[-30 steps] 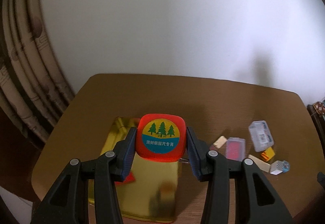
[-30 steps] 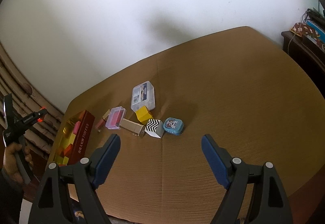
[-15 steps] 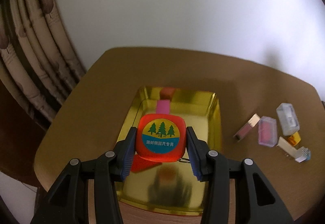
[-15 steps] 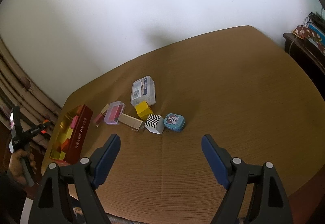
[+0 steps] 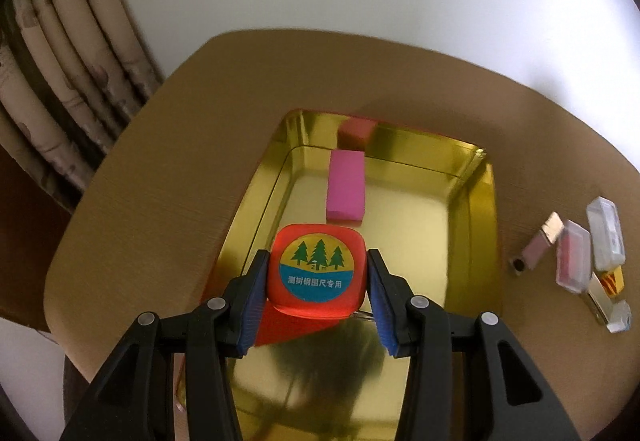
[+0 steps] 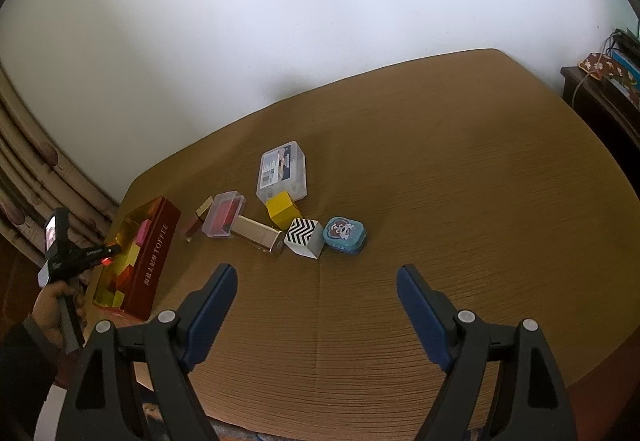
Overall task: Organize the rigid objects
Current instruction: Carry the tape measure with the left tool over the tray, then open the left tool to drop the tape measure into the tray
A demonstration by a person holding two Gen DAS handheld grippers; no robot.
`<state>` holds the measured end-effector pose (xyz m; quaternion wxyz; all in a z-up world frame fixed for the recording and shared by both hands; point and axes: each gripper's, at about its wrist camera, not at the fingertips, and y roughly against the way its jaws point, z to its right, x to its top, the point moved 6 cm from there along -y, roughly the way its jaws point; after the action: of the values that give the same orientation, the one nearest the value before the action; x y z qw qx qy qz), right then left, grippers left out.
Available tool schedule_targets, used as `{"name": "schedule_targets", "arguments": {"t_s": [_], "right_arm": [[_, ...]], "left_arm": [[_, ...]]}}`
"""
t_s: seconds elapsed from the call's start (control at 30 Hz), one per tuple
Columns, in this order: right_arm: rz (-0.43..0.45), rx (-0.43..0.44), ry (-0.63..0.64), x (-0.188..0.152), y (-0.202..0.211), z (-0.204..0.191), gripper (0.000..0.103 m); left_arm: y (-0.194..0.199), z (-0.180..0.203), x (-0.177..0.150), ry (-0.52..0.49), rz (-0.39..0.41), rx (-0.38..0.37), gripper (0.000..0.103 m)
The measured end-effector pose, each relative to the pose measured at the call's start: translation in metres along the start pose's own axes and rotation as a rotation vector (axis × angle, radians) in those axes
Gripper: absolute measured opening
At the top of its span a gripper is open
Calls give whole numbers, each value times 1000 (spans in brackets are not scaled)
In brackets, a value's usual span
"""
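My left gripper is shut on a red tape measure with a tree sticker, held just above the near part of a gold tin. Inside the tin lie a pink block, a red block at the far wall, and a red piece under the tape measure. In the right wrist view the same tin is a red box at the table's left, with the left gripper over it. My right gripper stands open over bare table, nothing between its fingers.
Loose items cluster mid-table: a clear case, pink case, yellow cube, gold bar, zigzag box, blue tin, pink tube. Curtains hang left. A dark cabinet stands right.
The left gripper has come down and forward over the tin with the tape measure, so the tin now fills its view. The right gripper has stayed in place.
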<state>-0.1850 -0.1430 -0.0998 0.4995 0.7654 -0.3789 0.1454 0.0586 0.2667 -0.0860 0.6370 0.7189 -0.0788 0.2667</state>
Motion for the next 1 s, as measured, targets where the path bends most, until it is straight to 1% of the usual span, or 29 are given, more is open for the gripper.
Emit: {"name": "schedule_targets", "arguments": {"t_s": [0.1, 0.3, 0.5, 0.7, 0.73, 0.77, 0.8, 0.83, 0.93, 1.0], "right_arm": [[-6, -2, 0, 0, -2, 1, 84], [-21, -5, -1, -1, -8, 3, 84], [-36, -12, 6, -3, -13, 3, 84], [-57, -19, 20, -5, -18, 3, 84], [-59, -24, 23, -5, -19, 3, 84], [-62, -31, 26, -6, -19, 5, 84], [-67, -38, 29, -7, -21, 6, 84], [-72, -43, 32, -7, -22, 7, 84], [-75, -60, 41, -8, -24, 12, 84], [-80, -87, 64, -10, -28, 16, 84]], "left_arm": [[-15, -1, 2, 14, -30, 33, 43], [-36, 1, 3, 20, -58, 74, 43], [-51, -2, 0, 40, -94, 93, 43], [-54, -2, 5, 45, -110, 105, 44], [-54, -1, 6, 43, -114, 105, 48], [-55, 0, 5, 33, -122, 102, 60], [-53, 2, 4, 19, -123, 100, 64], [-49, 3, 4, 10, -106, 99, 65], [-21, 13, -1, -39, -31, 66, 67], [12, 21, -6, -85, 58, 51, 81]]}}
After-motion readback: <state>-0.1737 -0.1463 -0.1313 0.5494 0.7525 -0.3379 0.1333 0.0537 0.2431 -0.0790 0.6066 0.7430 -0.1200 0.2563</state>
